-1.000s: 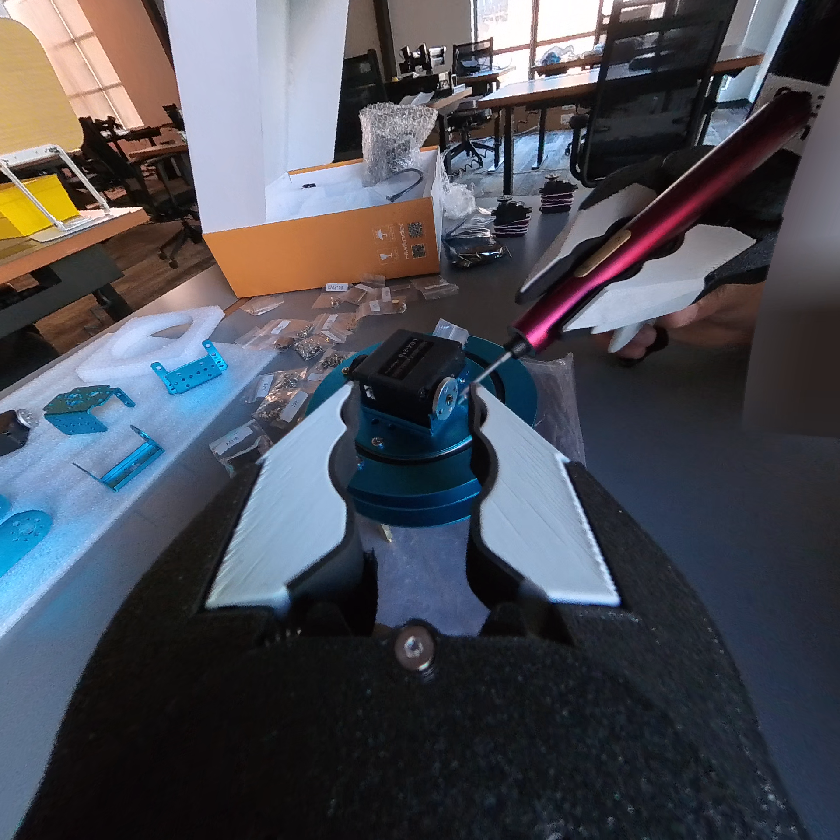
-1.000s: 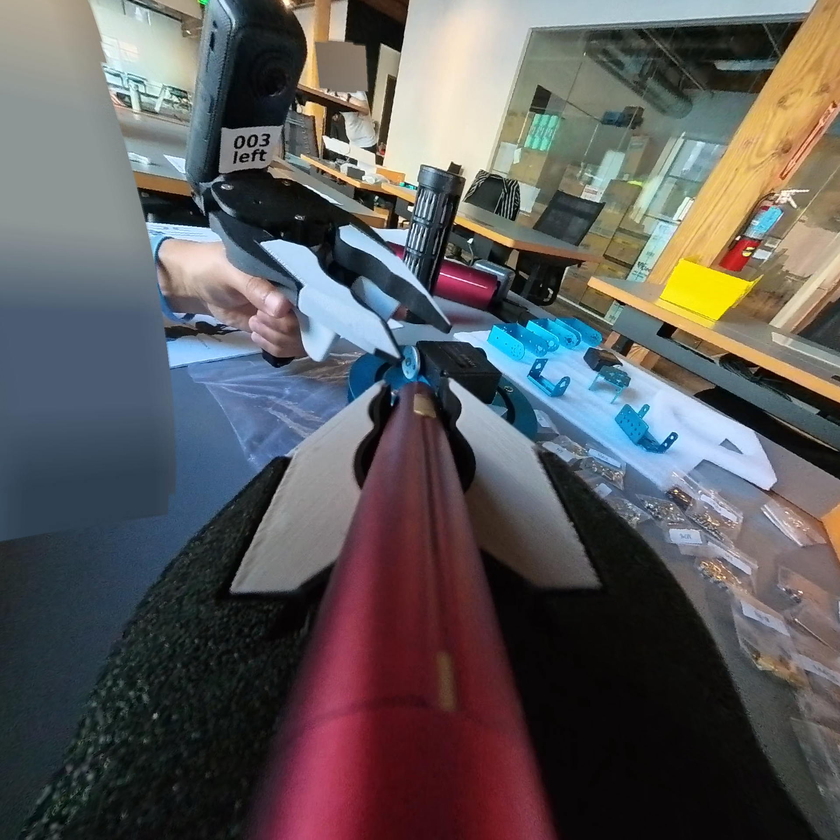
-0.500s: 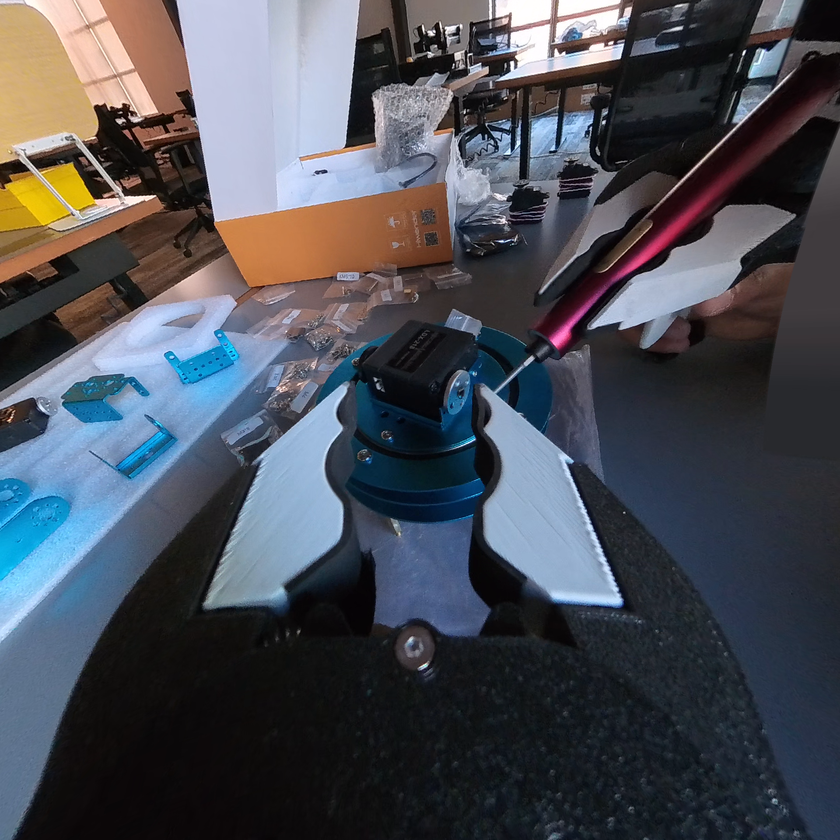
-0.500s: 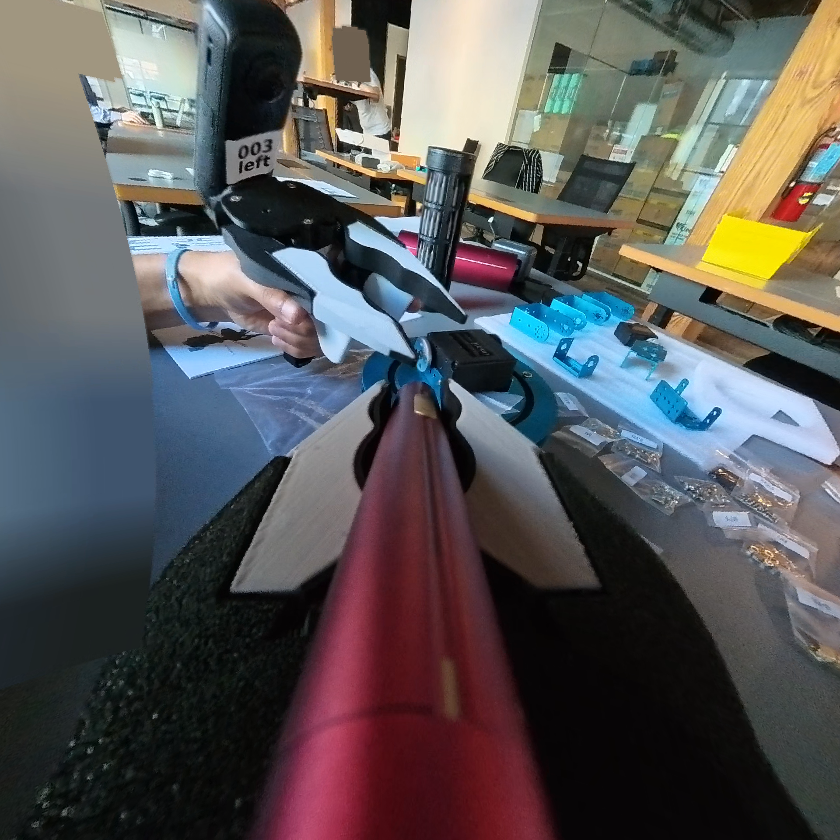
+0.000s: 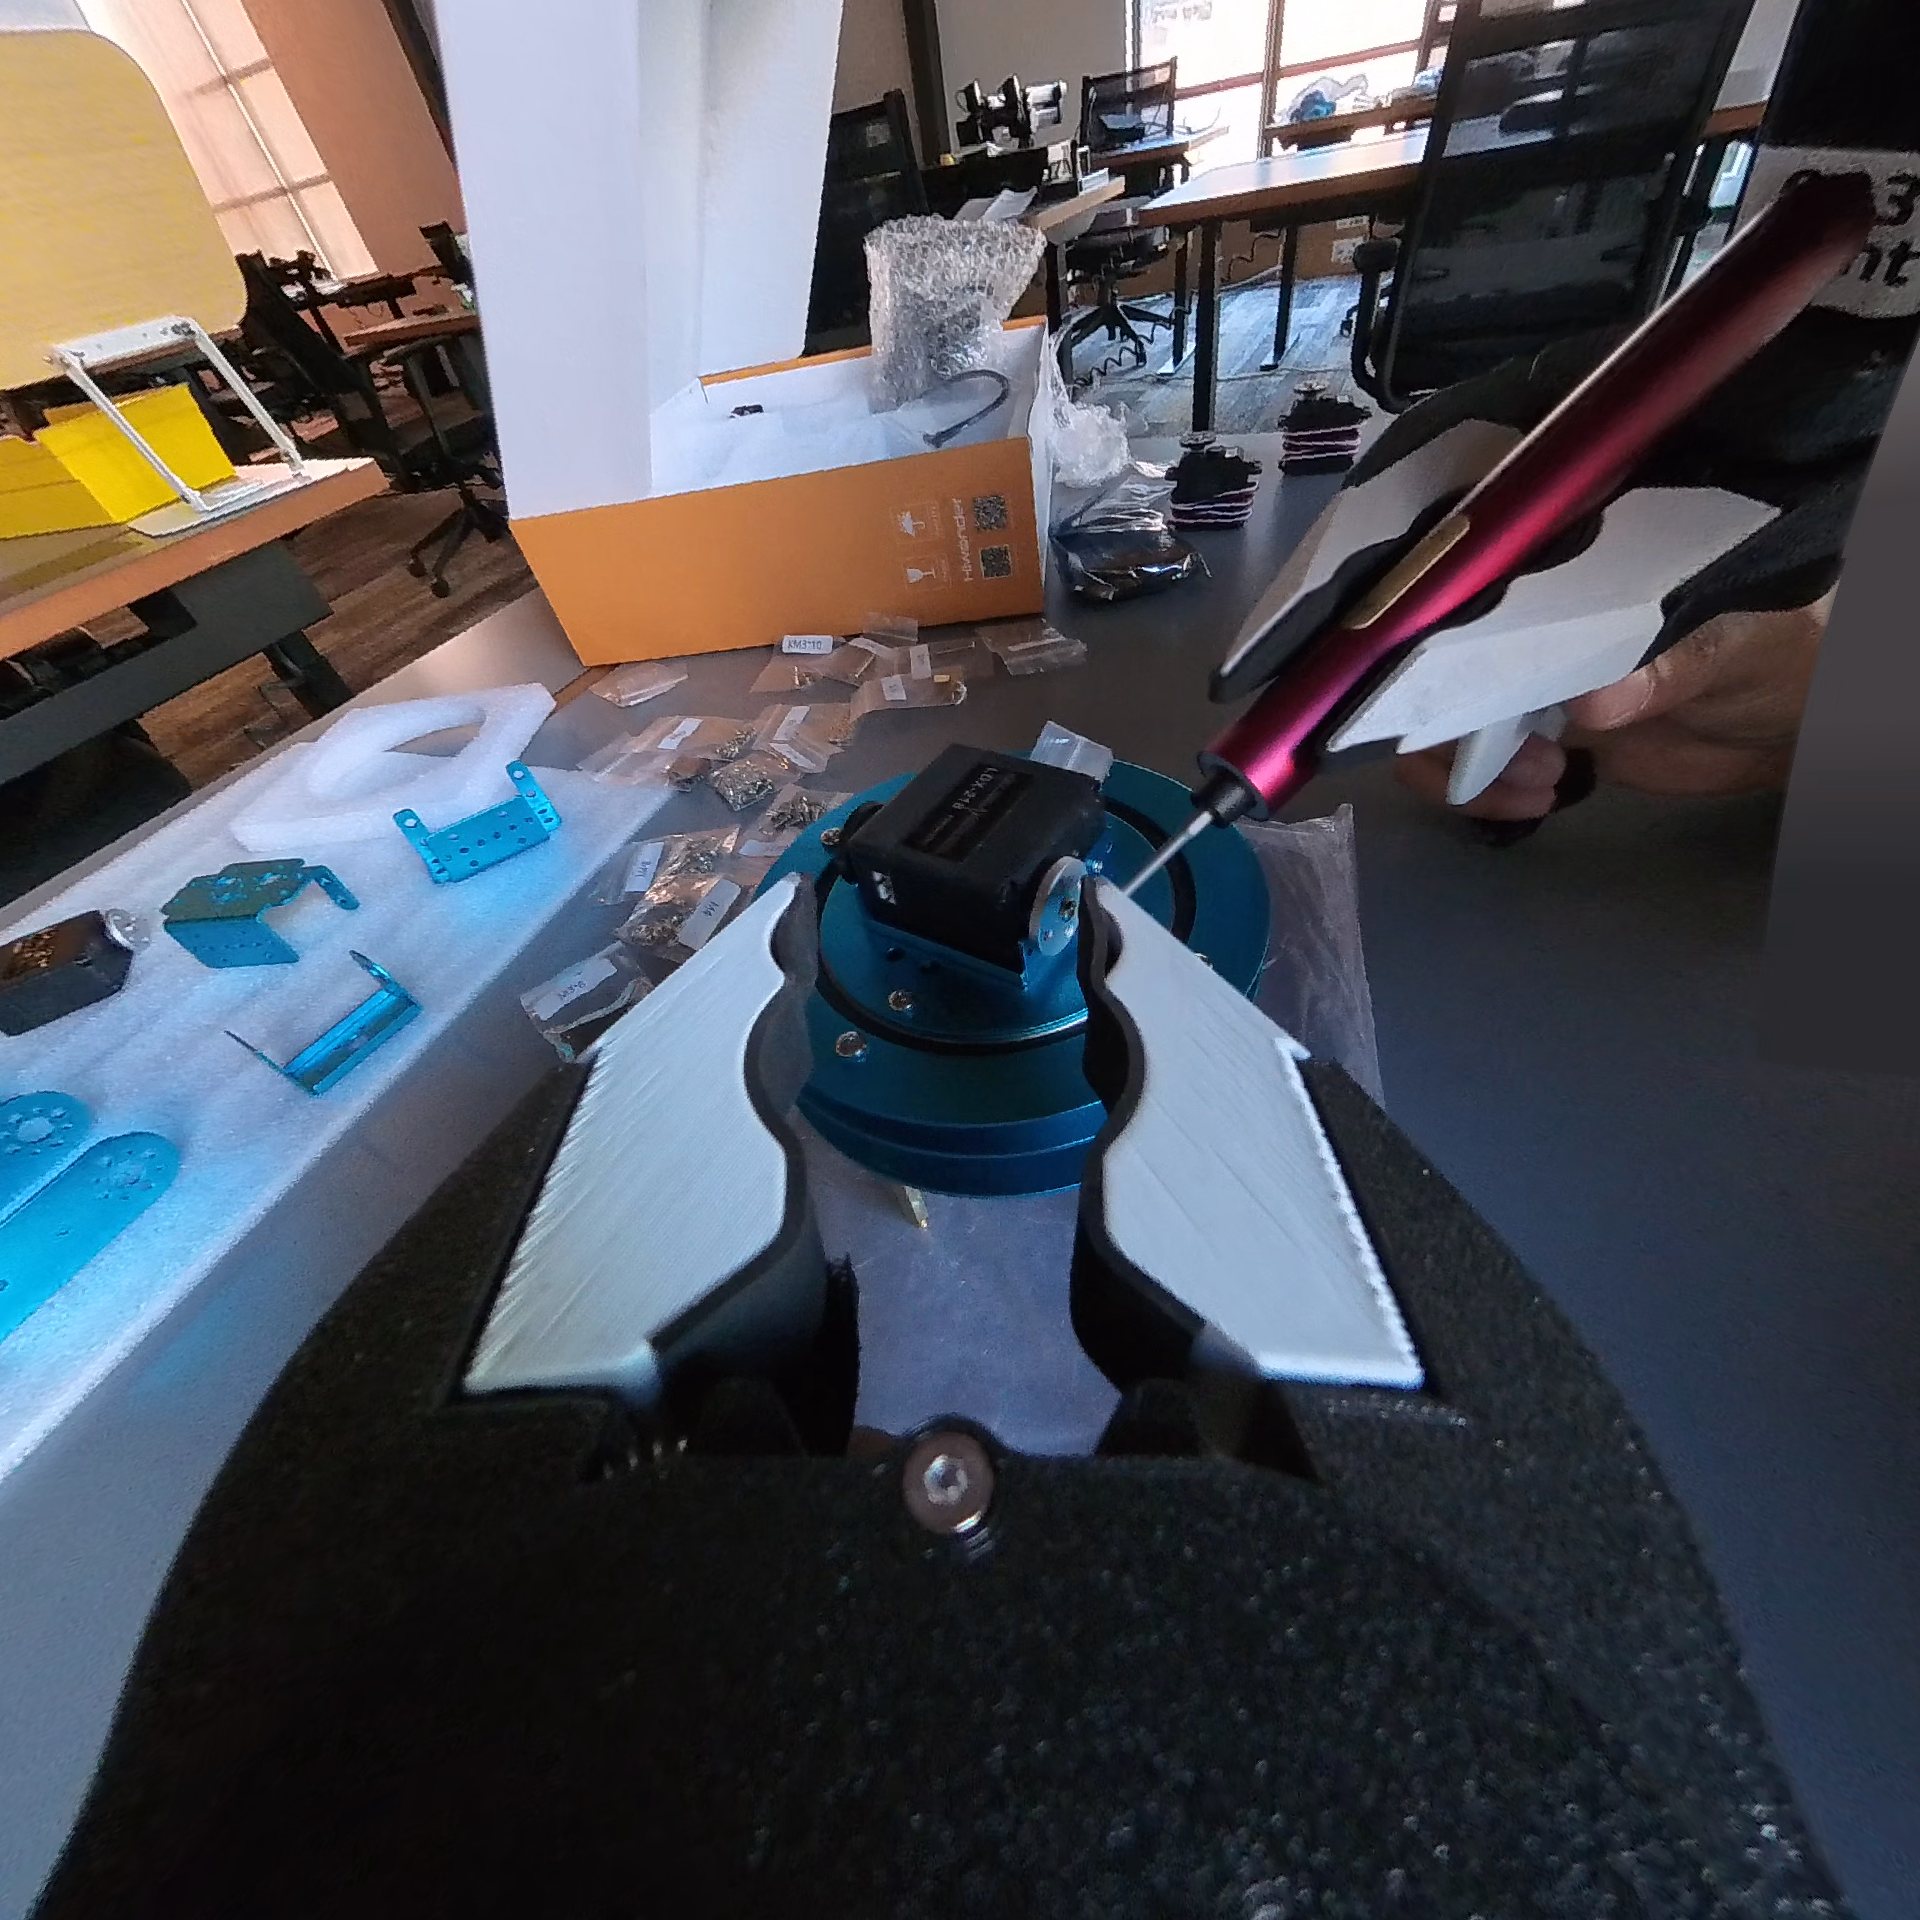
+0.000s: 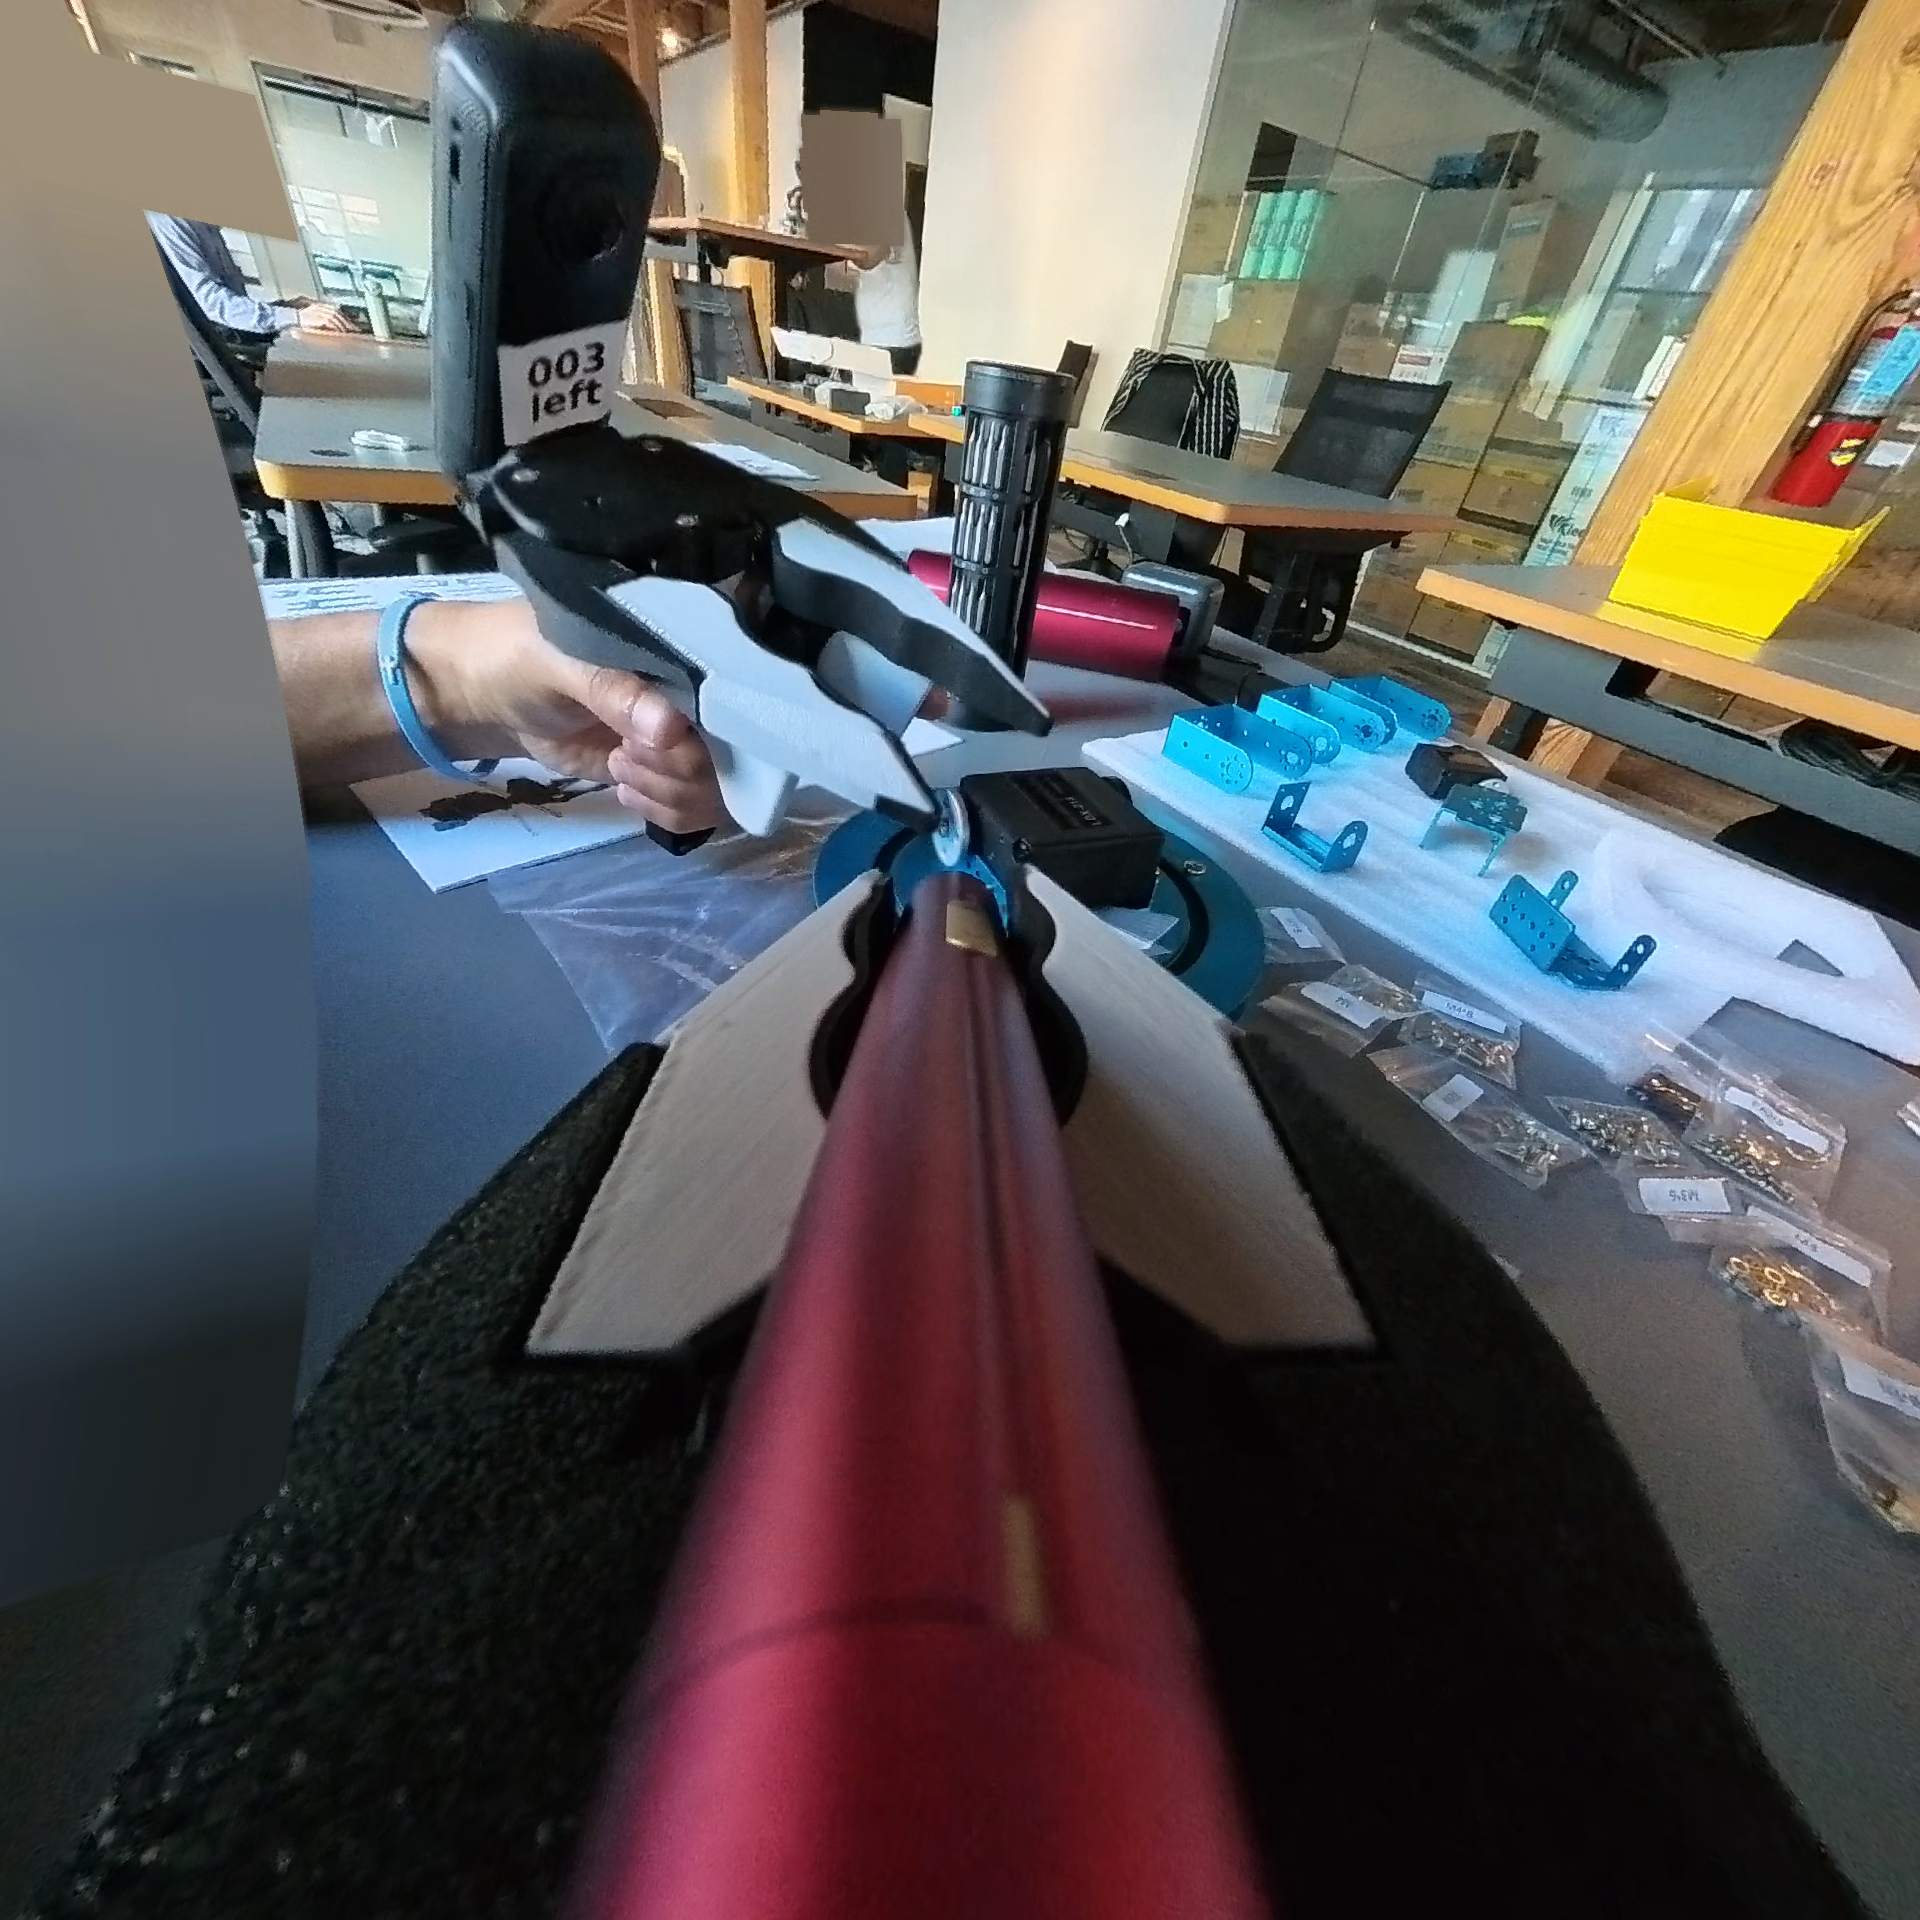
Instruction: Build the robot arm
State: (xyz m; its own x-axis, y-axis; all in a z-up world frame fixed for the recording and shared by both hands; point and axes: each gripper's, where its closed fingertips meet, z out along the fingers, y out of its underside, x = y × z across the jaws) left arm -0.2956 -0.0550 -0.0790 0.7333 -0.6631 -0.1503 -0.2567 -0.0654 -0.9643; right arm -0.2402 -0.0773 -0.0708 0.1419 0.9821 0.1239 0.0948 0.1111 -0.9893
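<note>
**A:** What do we have between our fingers?

**B:** Our left gripper (image 5: 940, 914) has its two white ribbed fingers set narrow around a black box-shaped servo motor (image 5: 971, 847). The servo sits in a blue metal bracket on a round blue metal base (image 5: 1039, 1101), and its silver horn disc (image 5: 1060, 909) lies just beside our right-hand fingertip. We cannot tell whether the pads press the servo or only flank it.

**A:** And the other one?

**B:** Our right gripper (image 6: 951, 914) is clamped on one dark red metal electric screwdriver (image 6: 935, 1299), which runs forward between both fingers.

**A:** Where is its tip?

**B:** The left wrist view shows the thin silver bit (image 5: 1164, 857) ending just beside the horn disc. In the right wrist view the screwdriver's own body hides that bit.

**A:** What lies beyond the fingers?

**B:** To the left of our left fingers, a white foam sheet (image 5: 208, 1049) carries three blue metal brackets and two flat blue discs, with many small clear bags of screws (image 5: 675, 894) near it. Ahead stands one open orange cardboard box (image 5: 779, 551).

**A:** Anything only the right view gives?

**B:** One black ribbed cylinder (image 6: 1003, 520) standing upright, one red cylinder (image 6: 1081, 613) lying behind it, and a printed paper sheet (image 6: 488, 821) under the hand holding the left gripper.
</note>
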